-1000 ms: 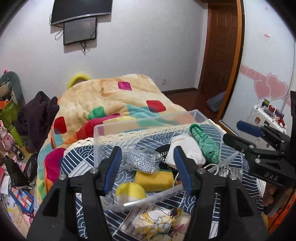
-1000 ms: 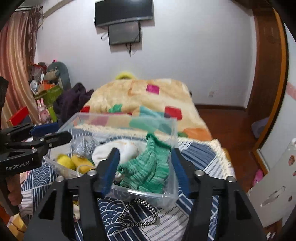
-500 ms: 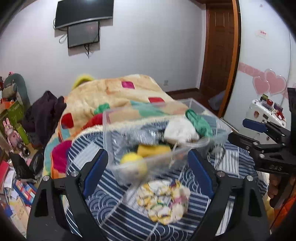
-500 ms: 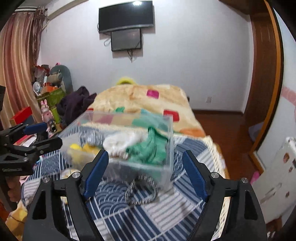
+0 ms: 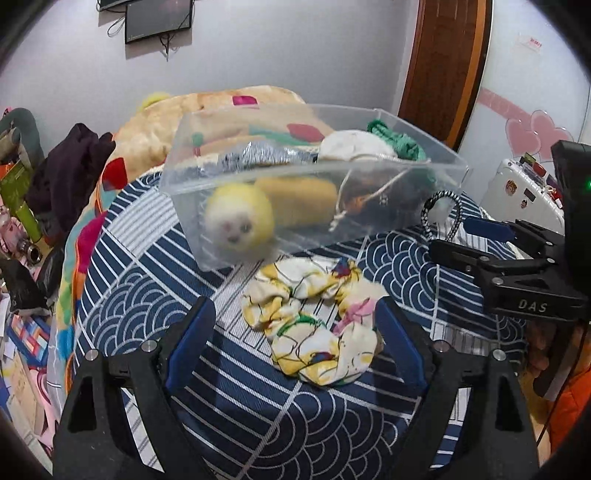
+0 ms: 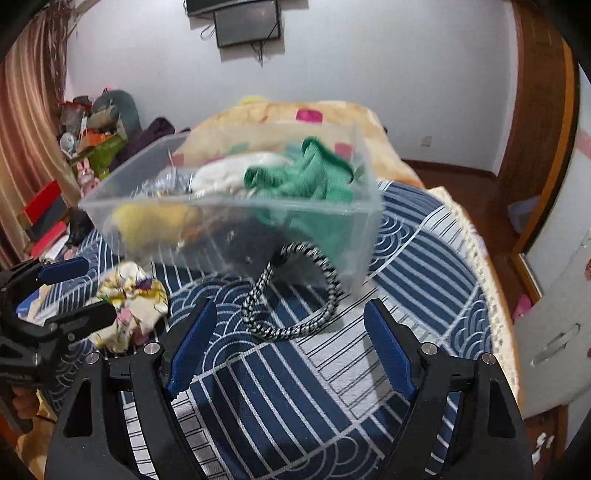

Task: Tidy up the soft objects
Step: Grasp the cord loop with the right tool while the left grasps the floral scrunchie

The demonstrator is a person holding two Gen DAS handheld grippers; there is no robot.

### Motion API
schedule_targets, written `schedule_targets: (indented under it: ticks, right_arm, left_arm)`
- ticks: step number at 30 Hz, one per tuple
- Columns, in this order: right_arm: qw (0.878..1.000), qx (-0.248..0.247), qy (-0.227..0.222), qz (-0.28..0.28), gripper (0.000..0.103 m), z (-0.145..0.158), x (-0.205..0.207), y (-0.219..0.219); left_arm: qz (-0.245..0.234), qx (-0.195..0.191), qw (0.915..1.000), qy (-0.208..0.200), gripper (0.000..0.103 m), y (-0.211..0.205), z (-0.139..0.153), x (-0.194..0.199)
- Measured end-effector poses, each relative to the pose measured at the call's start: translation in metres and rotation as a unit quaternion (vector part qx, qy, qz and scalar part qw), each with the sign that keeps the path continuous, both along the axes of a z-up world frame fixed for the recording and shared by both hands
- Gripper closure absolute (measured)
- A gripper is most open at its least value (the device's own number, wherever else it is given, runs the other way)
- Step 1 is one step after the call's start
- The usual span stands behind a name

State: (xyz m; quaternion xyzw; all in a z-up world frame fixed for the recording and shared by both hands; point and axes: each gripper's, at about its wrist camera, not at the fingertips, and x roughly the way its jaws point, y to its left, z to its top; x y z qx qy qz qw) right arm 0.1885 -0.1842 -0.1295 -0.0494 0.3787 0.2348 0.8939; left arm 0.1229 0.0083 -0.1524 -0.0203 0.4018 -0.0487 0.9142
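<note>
Home bedrm: bed w/ patchwork blanket (image 5: 221, 110) (wall TV (image 6: 247, 22) above).

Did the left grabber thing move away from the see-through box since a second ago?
Yes. The left gripper has backed away from the clear box toward the near side of the blue patterned cloth, now open over the floral scrunchie.

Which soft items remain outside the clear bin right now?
Two: the floral scrunchie and the black-and-white braided cord lie on the blue patterned cloth in front of the clear bin.
</note>
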Motion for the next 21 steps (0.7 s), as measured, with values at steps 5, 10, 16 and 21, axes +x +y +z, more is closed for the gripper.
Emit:
schedule_targets:
  ticks: [5, 10, 16, 21]
  right_arm:
    - [1.000, -0.006, 0.022, 0.003, 0.029, -0.010, 0.001, 0.002]
    - [1.000, -0.016, 0.021, 0.002, 0.054, -0.012, -0.002, 0.002]
    - [1.000, -0.013, 0.007, 0.003, 0.076, -0.009, -0.007, -0.002]
    - [1.000, -0.007, 0.000, 0.000, 0.090, -0.006, -0.014, -0.007]
  left_arm:
    - [-0.009, -0.009, 0.9998, 0.012, 0.014, -0.006, -0.008, 0.001]
    - [-0.009, 0.003, 0.9999, 0.006, 0.015, -0.012, -0.010, 0.000]
    - [-0.015, 0.006, 0.9999, -0.006, 0.039, -0.019, -0.011, -0.010]
    - [-0.035, 0.012, 0.9992, -0.014, 0.068, -0.024, -0.010, -0.018]
